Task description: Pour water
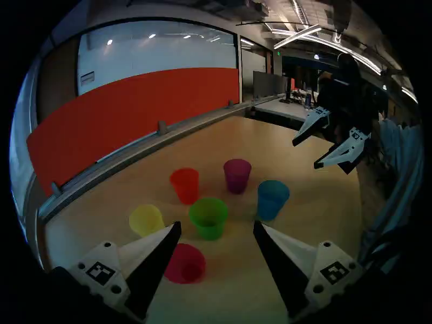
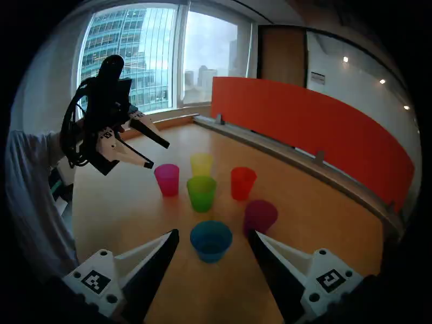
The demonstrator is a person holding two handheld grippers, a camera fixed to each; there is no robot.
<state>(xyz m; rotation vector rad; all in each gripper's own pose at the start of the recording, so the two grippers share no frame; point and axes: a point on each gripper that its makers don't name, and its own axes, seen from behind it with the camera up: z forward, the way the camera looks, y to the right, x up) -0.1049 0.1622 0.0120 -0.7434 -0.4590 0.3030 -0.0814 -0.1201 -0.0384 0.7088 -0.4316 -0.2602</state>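
Left gripper (image 1: 216, 225): fingers apart, held above the table (image 1: 302, 162), green cup (image 1: 208, 217) at 12 o'clock.
Right gripper (image 2: 212, 233): fingers apart, angled down, blue cup (image 2: 210, 241) at 12 o'clock.

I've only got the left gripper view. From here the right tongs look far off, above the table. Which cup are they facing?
Observer: The blue cup. It stands on the table, centred between the open fingers of the right tongs, which do not touch it.
Operator: How do my left tongs look from that side?
Observer: The left tongs hover open above the table, holding nothing. Their tips are close to the pink cup but apart from it.
Operator: What's behind me?
Observer: Large windows, with tall buildings outside.
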